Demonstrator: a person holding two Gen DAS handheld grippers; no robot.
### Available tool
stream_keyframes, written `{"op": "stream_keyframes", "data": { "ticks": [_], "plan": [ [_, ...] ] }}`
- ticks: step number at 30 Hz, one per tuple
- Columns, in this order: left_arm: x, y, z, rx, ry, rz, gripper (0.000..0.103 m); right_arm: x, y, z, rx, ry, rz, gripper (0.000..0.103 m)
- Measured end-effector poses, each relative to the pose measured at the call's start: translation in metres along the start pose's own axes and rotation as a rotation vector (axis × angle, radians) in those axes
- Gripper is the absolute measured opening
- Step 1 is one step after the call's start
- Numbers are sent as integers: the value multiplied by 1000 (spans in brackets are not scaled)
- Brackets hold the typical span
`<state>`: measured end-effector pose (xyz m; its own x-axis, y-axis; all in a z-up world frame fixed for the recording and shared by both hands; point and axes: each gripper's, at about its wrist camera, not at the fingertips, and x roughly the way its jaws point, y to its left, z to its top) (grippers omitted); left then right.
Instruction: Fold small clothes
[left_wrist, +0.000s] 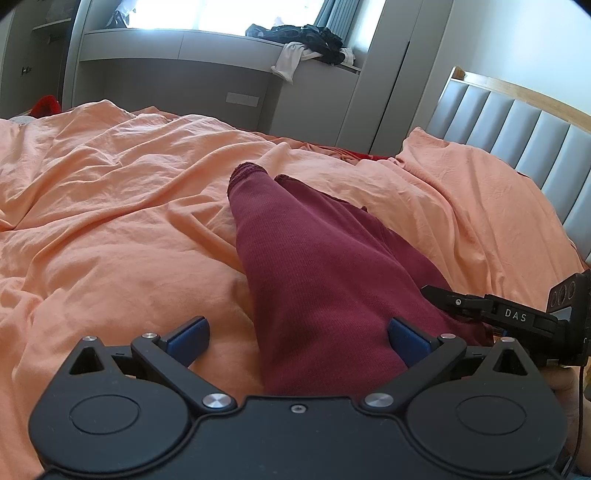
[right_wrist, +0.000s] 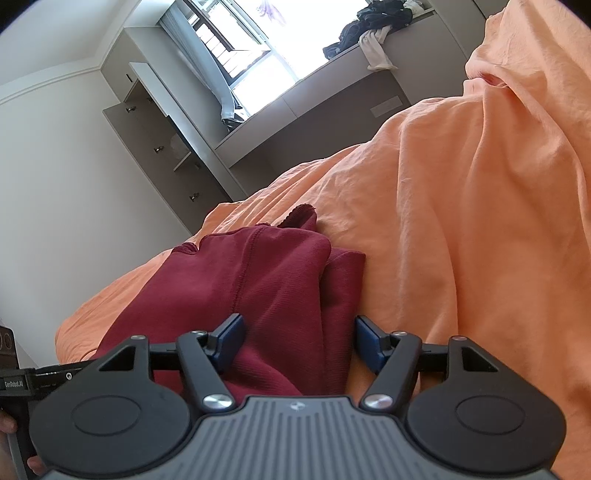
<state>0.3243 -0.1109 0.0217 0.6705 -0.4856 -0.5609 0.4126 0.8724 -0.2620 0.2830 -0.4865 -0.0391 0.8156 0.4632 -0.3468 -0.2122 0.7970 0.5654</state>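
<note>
Garment: a dark red knit garment (left_wrist: 314, 258) lies on the bed's orange sheet (left_wrist: 110, 221), already doubled lengthwise, its frayed cuff ends (left_wrist: 251, 173) pointing toward the grey window bench.
Landmark: every place below is given relative to the garment.
Left gripper (left_wrist: 297, 339): fingers spread wide and empty; one blue pad (left_wrist: 408, 345) rests against the garment's near end, the other pad (left_wrist: 188, 338) sits over bare sheet beside it.
Right gripper (right_wrist: 297, 341): fingers partly open with the garment's near edge between them; the pads do not appear to press the cloth, so nothing is held.
Step in hand (judgement): taking hold of the near end so it can be carried over toward the cuffs.
Doing it well: push each set of fingers further in so both layers sit between the pads, not just the top one.
Doing it well: close at matching spots on either side of the near edge so the fold line runs straight.
Doing it well: lift just clear of the sheet, or the soft orange cloth may get pinched too.
Risk: the layers look offset in the right wrist view; smoothing first should help.
Writing, left wrist view: "DAS" (left_wrist: 515, 316) in white on the right gripper's body, beside the garment's near corner.
Writing, right wrist view: a small label (right_wrist: 13, 384) on the other gripper, seemingly "GenRobot.AI", too small to be sure.
Elsewhere: dark and white clothes (left_wrist: 306, 40) heaped on the bench, well beyond the cuffs.
</note>
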Motion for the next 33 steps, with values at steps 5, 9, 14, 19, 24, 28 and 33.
{"op": "stream_keyframes", "data": {
  "ticks": [5, 9, 14, 19, 24, 28, 33],
  "plan": [
    [0, 0, 0, 0, 1, 0, 103, 1, -1, 0, 8, -1, 4, 71],
    [2, 0, 0, 1, 9, 2, 103, 2, -2, -1, 14, -1, 3, 71],
    [2, -1, 0, 2, 12, 3, 103, 3, 0, -1, -2, -6, -22, 75],
    [2, 0, 1, 3, 13, 4, 103, 3, 2, 1, -32, -13, -70, 93],
    [4, 1, 1, -3, 21, 3, 103, 8, -5, 2, 14, 1, -24, 93],
    [9, 2, 3, -12, 35, -8, 103, 11, -5, 3, 12, 2, 15, 82],
    [13, 1, 3, -14, 47, -7, 103, 14, -2, 2, 1, 6, 41, 66]
  ]
}}
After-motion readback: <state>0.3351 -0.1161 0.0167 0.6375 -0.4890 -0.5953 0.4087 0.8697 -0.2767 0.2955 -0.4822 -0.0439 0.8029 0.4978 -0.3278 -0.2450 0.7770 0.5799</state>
